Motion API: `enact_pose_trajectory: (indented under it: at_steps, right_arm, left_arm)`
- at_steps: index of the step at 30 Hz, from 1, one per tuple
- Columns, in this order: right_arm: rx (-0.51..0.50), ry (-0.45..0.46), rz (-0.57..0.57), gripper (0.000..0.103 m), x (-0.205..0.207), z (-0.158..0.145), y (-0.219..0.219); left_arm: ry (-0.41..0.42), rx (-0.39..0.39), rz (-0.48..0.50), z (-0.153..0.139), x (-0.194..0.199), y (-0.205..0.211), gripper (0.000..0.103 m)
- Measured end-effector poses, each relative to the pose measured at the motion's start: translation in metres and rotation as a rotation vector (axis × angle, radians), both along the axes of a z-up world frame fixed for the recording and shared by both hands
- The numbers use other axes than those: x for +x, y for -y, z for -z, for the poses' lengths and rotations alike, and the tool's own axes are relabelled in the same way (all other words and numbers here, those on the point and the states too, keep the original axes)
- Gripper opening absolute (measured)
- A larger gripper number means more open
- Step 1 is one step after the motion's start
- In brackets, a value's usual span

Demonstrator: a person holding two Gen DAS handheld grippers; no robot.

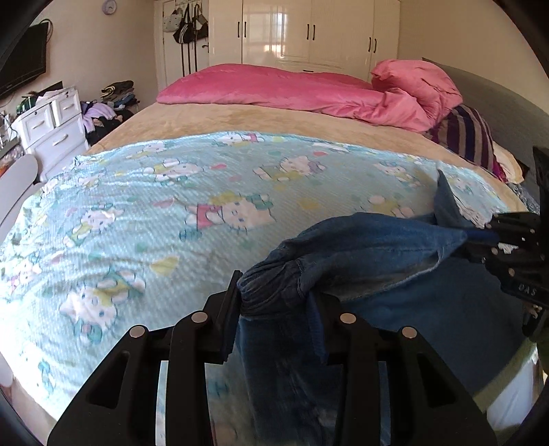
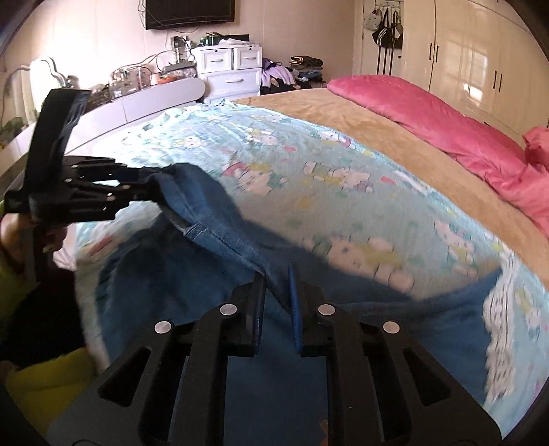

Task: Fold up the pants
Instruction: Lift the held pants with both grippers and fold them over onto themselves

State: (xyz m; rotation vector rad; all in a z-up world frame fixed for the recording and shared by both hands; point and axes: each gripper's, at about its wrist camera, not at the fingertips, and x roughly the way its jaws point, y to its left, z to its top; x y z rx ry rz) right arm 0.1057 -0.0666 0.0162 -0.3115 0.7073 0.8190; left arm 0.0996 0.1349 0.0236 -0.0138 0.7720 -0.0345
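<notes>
Above the cartoon-print blanket [image 1: 206,192], left claw [image 1: 278,298] pinching the denim pants [image 1: 370,247] waistband, right claw [image 2: 276,291] pinching another edge

Home bedroom, bed [image 1: 212,120] with pink duvet [image 1: 274,85], cartoon-print blue blanket [image 1: 171,206], glossy white wardrobe [image 1: 308,31], wall-mounted TV [image 2: 189,12], white drawer unit [image 2: 231,72], bags [image 1: 187,25] on hooks

Blue denim pants [image 1: 370,240], matt and stitched at the seams, hang above a textured cotton sheet [image 1: 171,192]; behind, a pink plush blanket [image 1: 274,89] and glossy white wardrobe [image 1: 308,31].
</notes>
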Motion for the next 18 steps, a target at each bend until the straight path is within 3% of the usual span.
enact_pose_trajectory:
  at_steps: [11, 18]
  right_arm:
    - [0.017, -0.085, -0.092, 0.008, -0.076, 0.011, 0.002]
    - [-0.057, -0.093, -0.139, 0.008, -0.103, 0.031, -0.012]
  left_arm:
    - [-0.032, -0.017, -0.001, 0.008, -0.06, 0.001, 0.036]
    - [-0.098, -0.009, -0.025, 0.025, -0.069, -0.005, 0.038]
